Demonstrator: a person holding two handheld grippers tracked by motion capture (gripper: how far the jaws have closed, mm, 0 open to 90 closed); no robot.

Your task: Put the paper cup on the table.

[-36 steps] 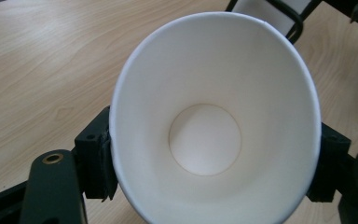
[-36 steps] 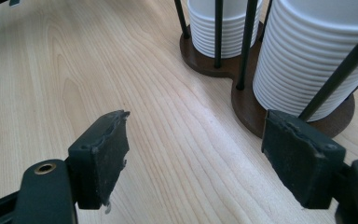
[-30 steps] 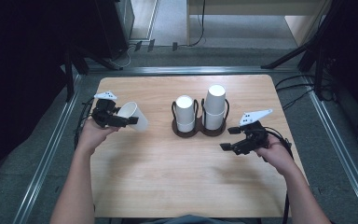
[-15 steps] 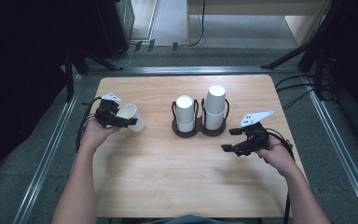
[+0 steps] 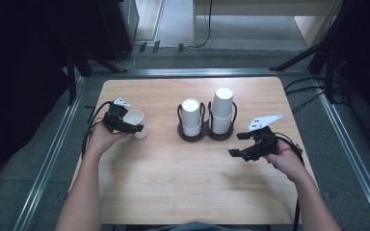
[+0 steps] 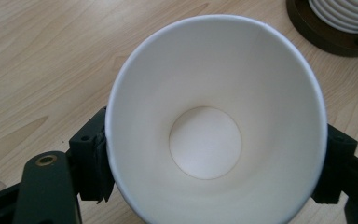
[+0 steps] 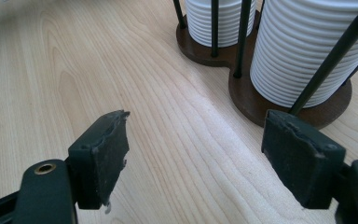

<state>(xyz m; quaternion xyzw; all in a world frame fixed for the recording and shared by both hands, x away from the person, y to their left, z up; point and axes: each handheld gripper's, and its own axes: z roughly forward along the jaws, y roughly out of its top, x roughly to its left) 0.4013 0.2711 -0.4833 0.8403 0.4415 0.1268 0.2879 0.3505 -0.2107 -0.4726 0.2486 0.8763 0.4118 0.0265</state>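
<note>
High view | left gripper (image 5: 134, 128) jaws, easing wider, clasp paper cup (image 5: 136, 123), now lower | right gripper (image 5: 238, 145) jaws apart, unmoved

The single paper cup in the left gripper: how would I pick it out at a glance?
Start at the dark two-well cup holder in the middle of the wooden table, then look toward the table's left edge. There the left gripper has a white paper cup between its jaws. It is alone and mouth-up; the others are stacked upside down.

My overhead cam looked forward and down over the whole table (image 5: 183, 192). Both gripper cams sat low and close above the wood, and all three caught the cup rack (image 5: 207, 134).
</note>
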